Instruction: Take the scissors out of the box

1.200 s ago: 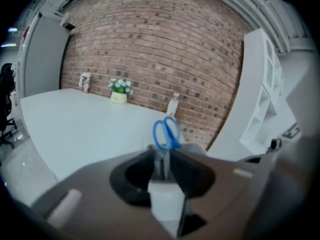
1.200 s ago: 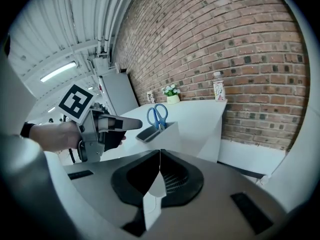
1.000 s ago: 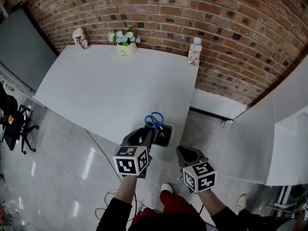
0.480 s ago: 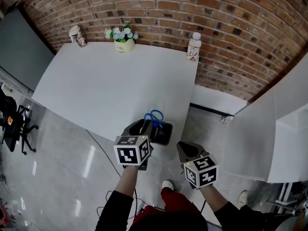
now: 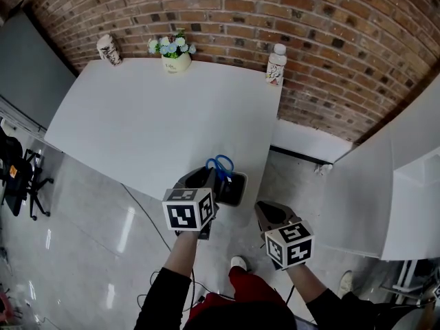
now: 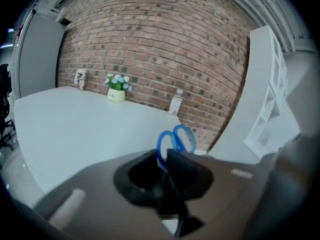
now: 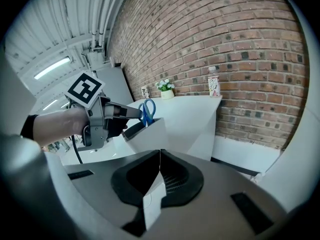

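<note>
Blue-handled scissors (image 5: 220, 165) stand upright in a small dark box (image 5: 234, 191) at the near edge of the white table (image 5: 158, 115). My left gripper (image 5: 210, 185) is at the box's left side. In the left gripper view its jaws (image 6: 165, 159) are closing, with the left loop of the scissors (image 6: 175, 138) caught between them. The right gripper view shows the same grip, left gripper (image 7: 134, 114) at the scissors (image 7: 147, 110), with the box (image 7: 147, 133) below them. My right gripper (image 5: 265, 216) hangs apart, to the right of the box and off the table, shut and empty (image 7: 160, 158).
A flower pot (image 5: 172, 52), a bottle (image 5: 276, 67) and a patterned cup (image 5: 108, 49) stand along the table's far edge by the brick wall. White panels (image 5: 405, 184) rise on the right. An office chair (image 5: 20, 177) is at the far left on the shiny floor.
My left gripper edged in on the scissors and its jaws came together on the blue handle. The right gripper stayed where it was.
</note>
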